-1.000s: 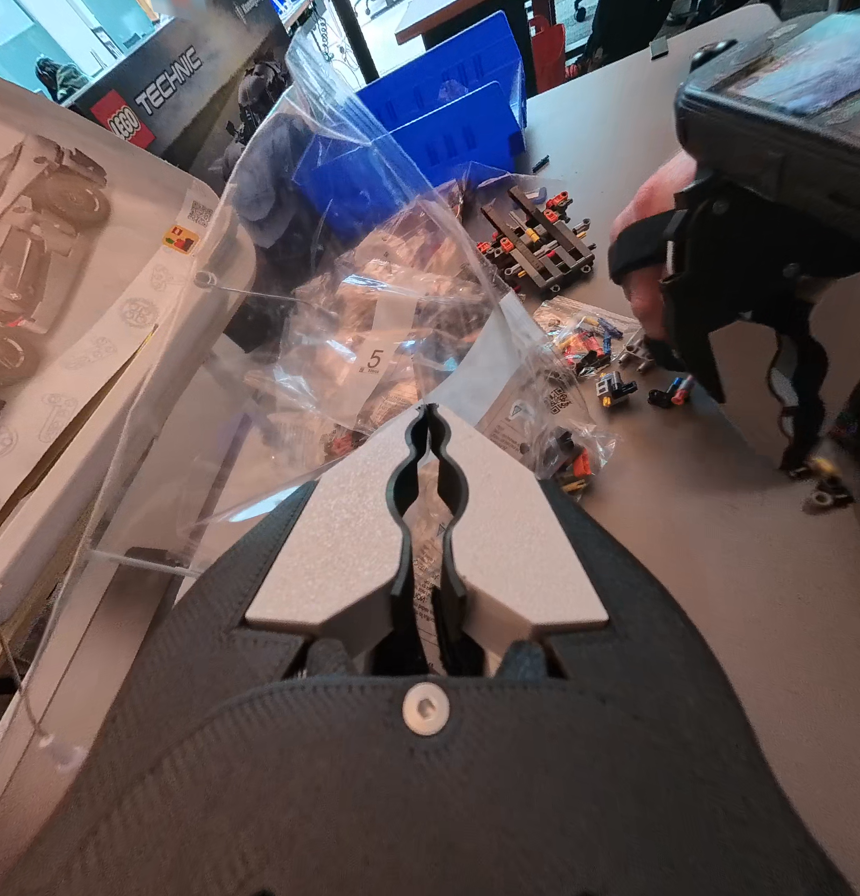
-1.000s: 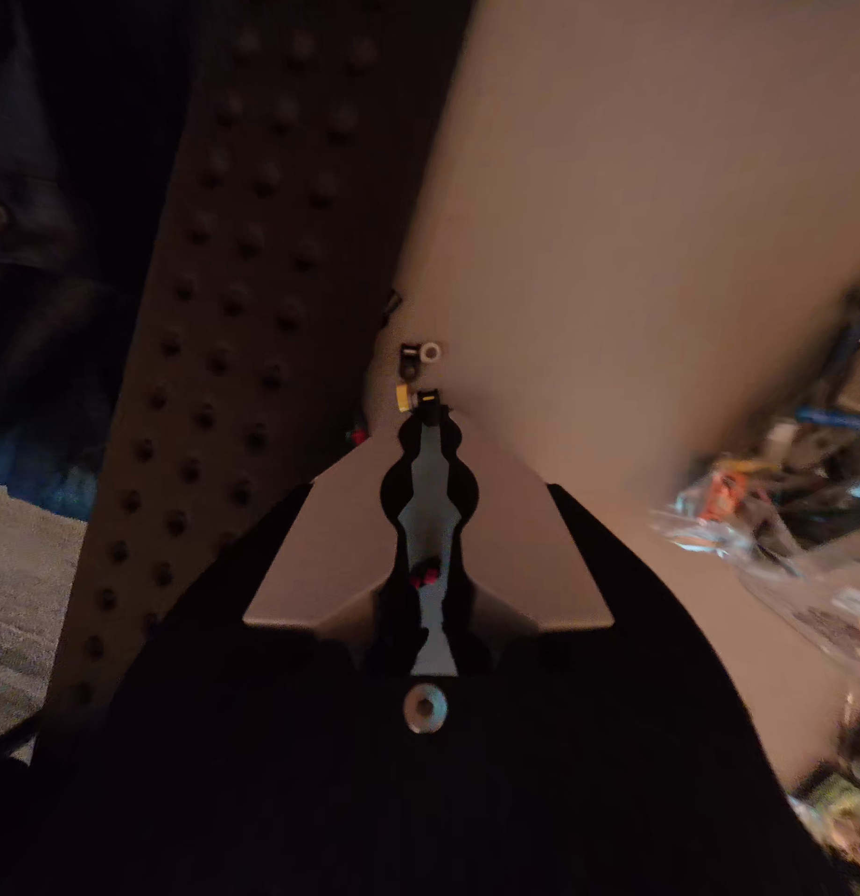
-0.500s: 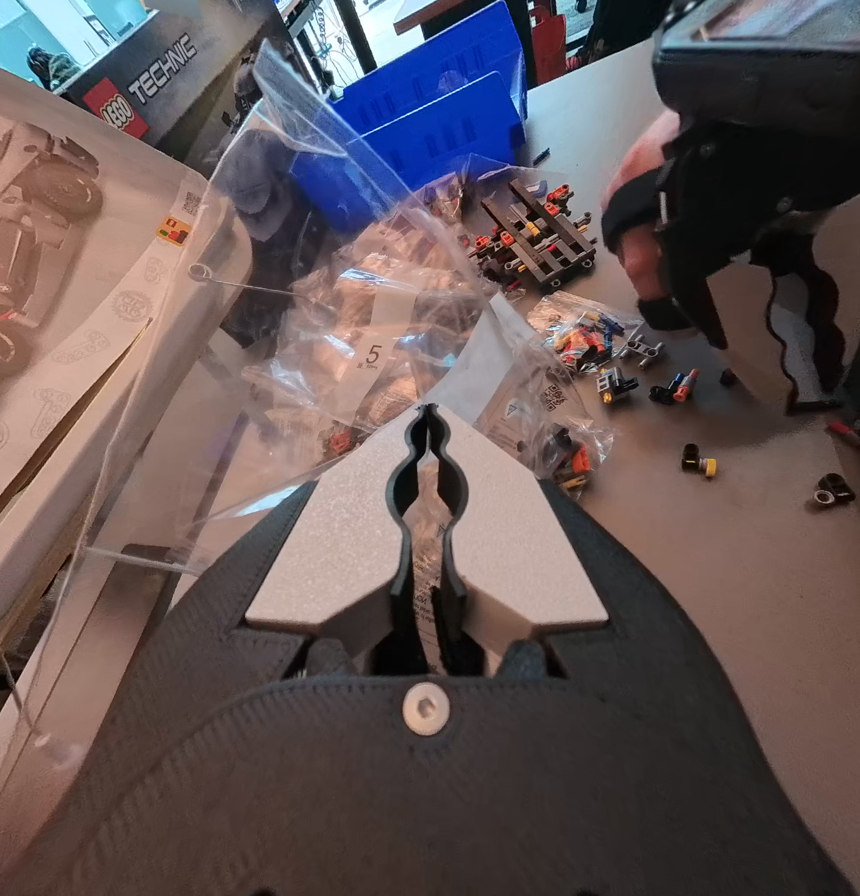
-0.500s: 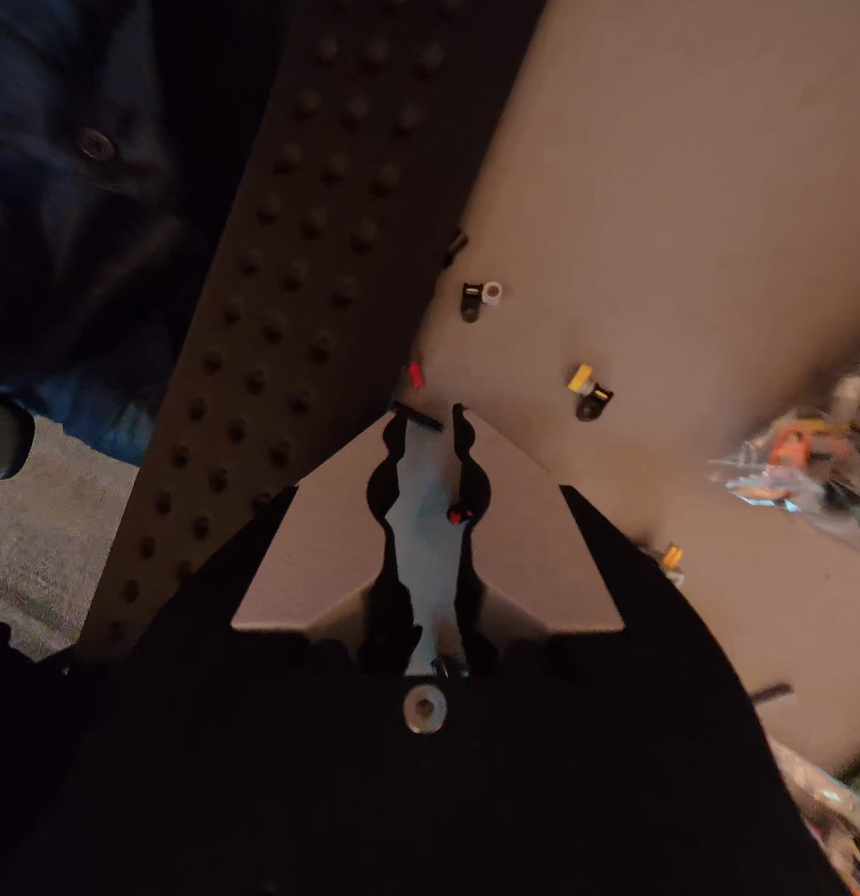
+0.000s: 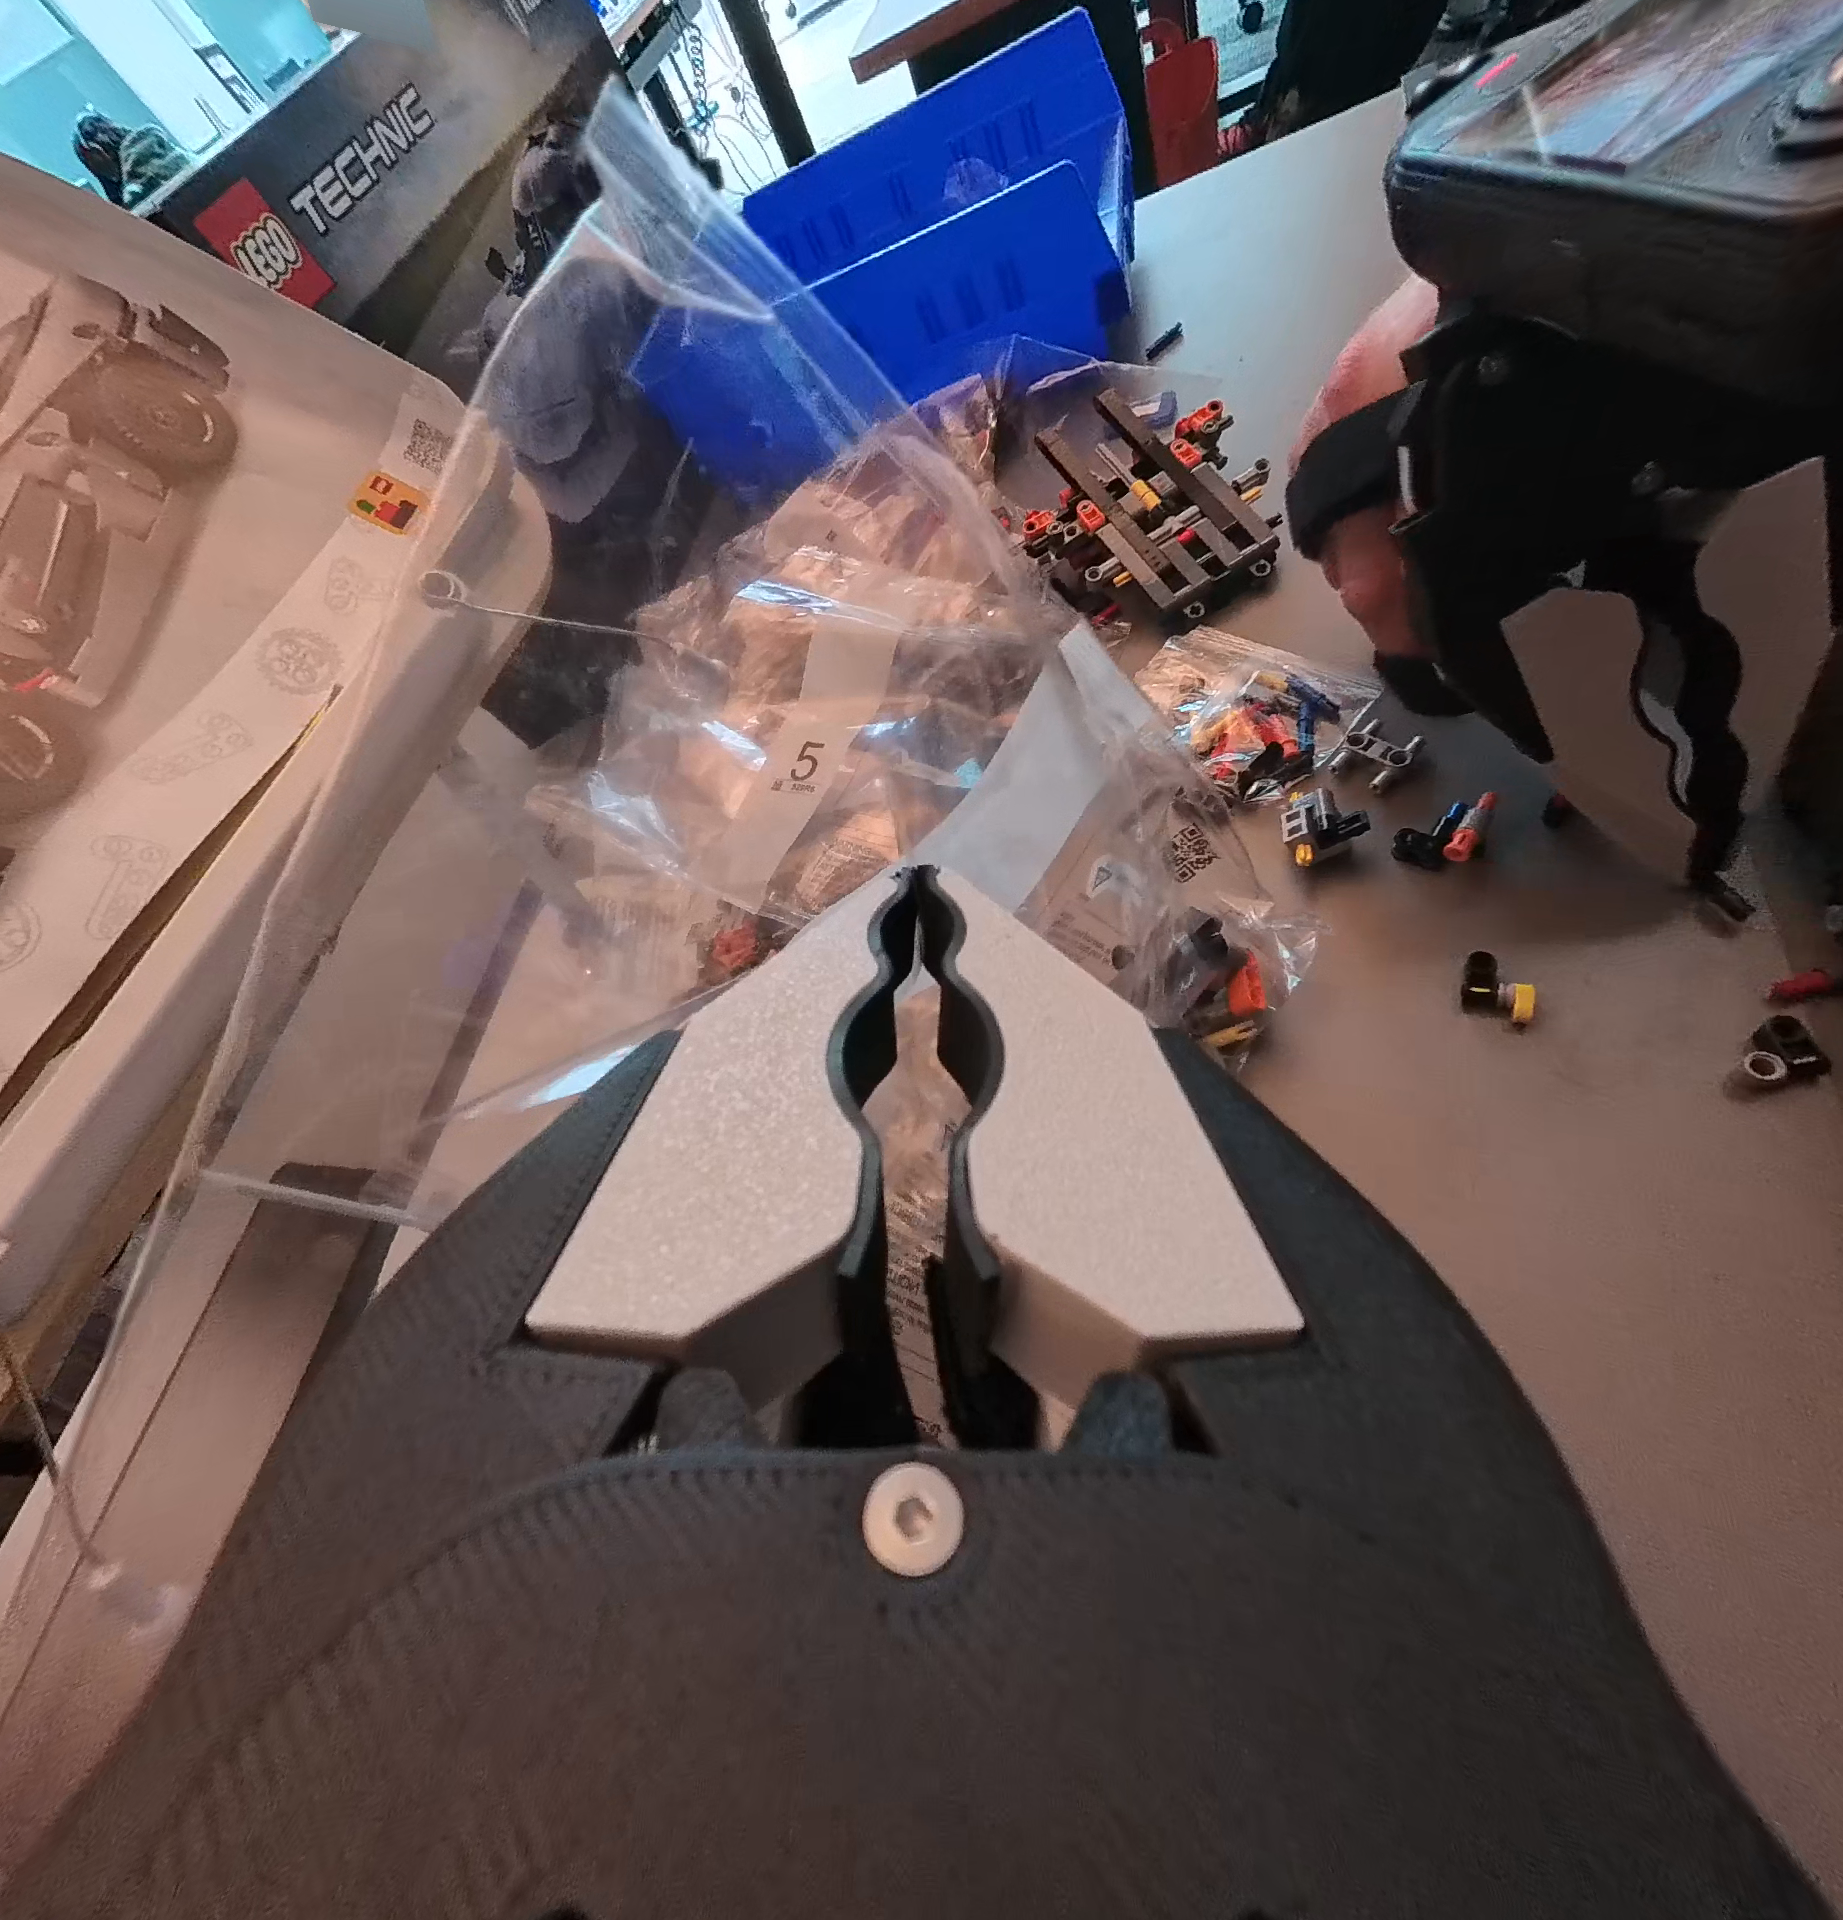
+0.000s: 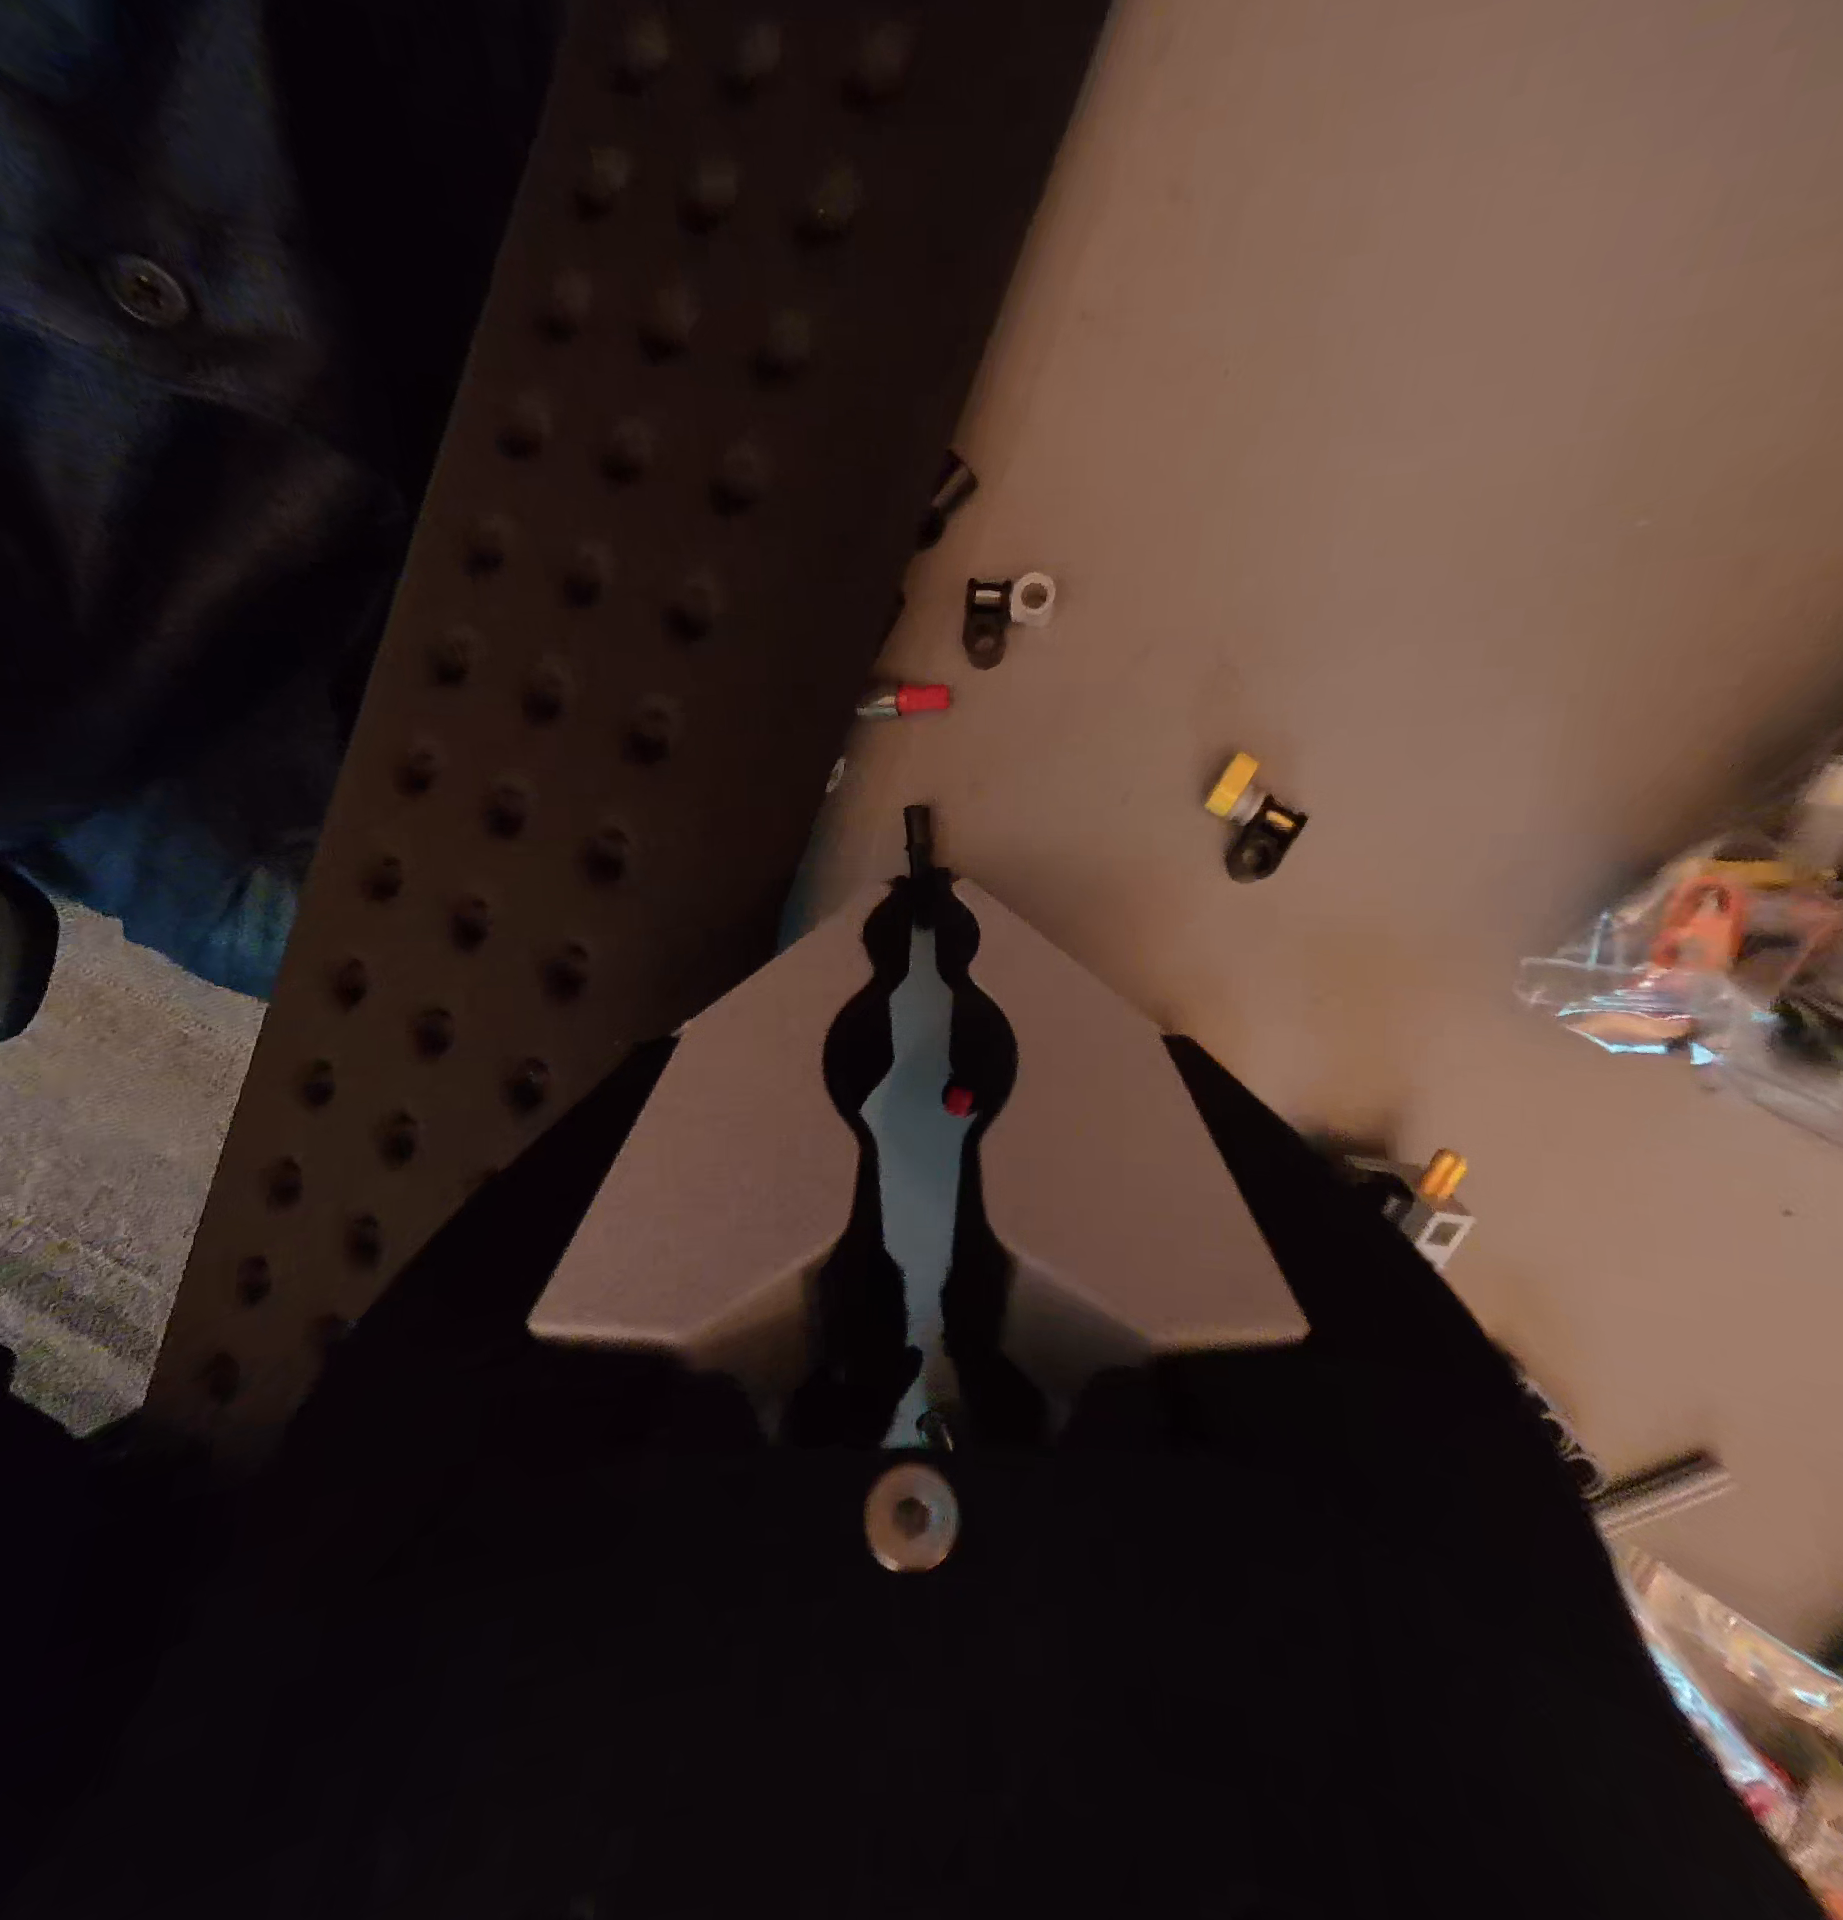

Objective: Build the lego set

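My left gripper [image 5: 918, 881] is shut on the edge of a clear plastic bag [image 5: 688, 727] and holds it up over the table. More sealed bags of pieces lie behind it. My right gripper [image 6: 922, 891] is shut on a small black pin [image 6: 917, 831], just above the grey table [image 6: 1416, 416] beside a dark studded plate [image 6: 584, 623]. The right gripper also shows in the left wrist view [image 5: 1717, 883], held by a hand. A partly built dark frame [image 5: 1156, 520] with red and yellow connectors lies farther back.
Loose pieces lie near the right gripper: a black and white connector [image 6: 1005, 613], a red pin [image 6: 912, 698], a yellow and black piece [image 6: 1255, 821], a grey block [image 6: 1431, 1221]. Small bags [image 5: 1249, 717] sit mid-table. The set box [image 5: 117, 623] stands left, blue bins [image 5: 948, 260] behind. My hands' fingertips stand some 25 cm from each other. My right gripper is the nearer one to the grey block [image 6: 1431, 1221]: about 10 cm, against 15 cm.
My right gripper opened over the black pin half a second ago and has now shut on it. The left gripper still holds the bag, almost unmoved.
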Demonstrator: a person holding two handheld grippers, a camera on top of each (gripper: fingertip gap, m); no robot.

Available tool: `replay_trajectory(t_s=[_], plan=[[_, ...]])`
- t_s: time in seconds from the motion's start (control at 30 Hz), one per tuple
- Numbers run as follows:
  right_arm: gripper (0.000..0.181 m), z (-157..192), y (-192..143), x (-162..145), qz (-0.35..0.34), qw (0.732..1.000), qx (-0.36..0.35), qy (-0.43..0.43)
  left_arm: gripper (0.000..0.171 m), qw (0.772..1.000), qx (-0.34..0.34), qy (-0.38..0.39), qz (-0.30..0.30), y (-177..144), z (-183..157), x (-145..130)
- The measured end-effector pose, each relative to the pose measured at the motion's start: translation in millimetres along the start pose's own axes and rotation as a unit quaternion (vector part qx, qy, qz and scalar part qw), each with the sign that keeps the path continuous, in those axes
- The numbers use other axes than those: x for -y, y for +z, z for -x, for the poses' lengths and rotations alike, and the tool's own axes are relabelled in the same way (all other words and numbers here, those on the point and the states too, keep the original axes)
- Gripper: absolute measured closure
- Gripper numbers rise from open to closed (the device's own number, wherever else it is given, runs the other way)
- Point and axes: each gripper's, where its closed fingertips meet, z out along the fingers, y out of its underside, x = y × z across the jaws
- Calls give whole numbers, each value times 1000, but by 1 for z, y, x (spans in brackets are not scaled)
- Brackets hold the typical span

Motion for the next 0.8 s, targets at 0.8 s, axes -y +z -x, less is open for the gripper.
replay_trajectory(t_s=[0.8], plan=[[181,-157,-218,141,-214,914,-343,31,171,1000,-9,9,-1,4,-5,3]])
